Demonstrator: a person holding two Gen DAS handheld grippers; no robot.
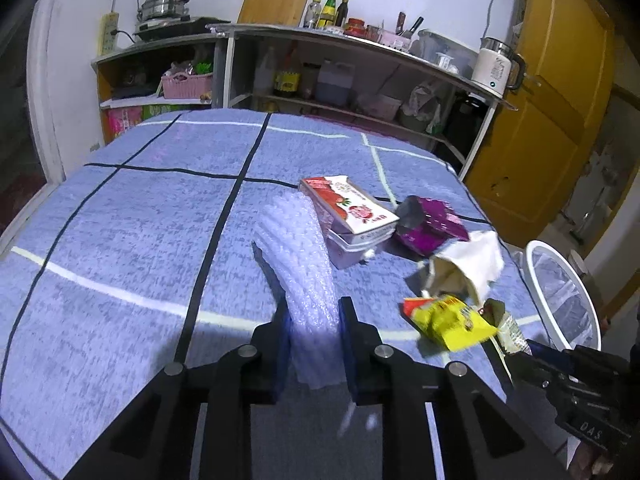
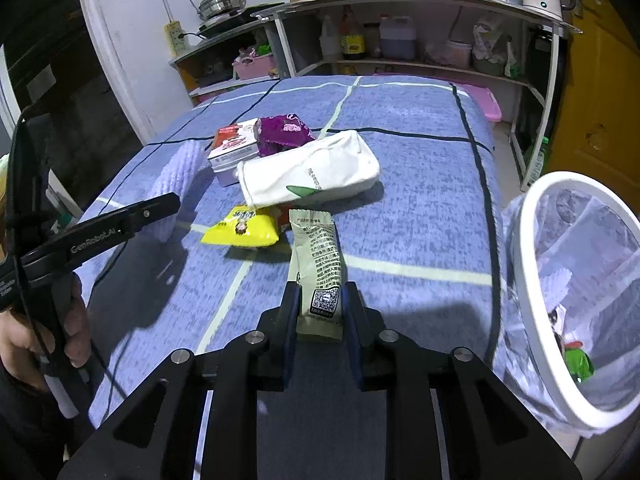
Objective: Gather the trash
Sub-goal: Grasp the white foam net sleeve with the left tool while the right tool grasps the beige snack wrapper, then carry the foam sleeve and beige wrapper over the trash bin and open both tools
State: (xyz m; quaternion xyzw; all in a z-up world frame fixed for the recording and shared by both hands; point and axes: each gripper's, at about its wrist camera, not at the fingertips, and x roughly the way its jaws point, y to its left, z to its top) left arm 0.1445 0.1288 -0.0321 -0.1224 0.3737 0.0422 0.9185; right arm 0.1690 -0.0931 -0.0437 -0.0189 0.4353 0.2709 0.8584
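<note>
My left gripper is shut on a sheet of white bubble wrap, which stands up above the blue checked tablecloth; it also shows in the right wrist view. My right gripper is shut on a pale green snack wrapper, held just above the cloth; in the left wrist view the wrapper shows at the right. On the cloth lie a yellow packet, a white pouch, a purple bag and a red-and-white carton.
A white-rimmed mesh trash bin stands off the table's right edge with some trash inside. A kitchen shelf unit with bottles, a kettle and a pot runs behind the table. A yellow door is at the right.
</note>
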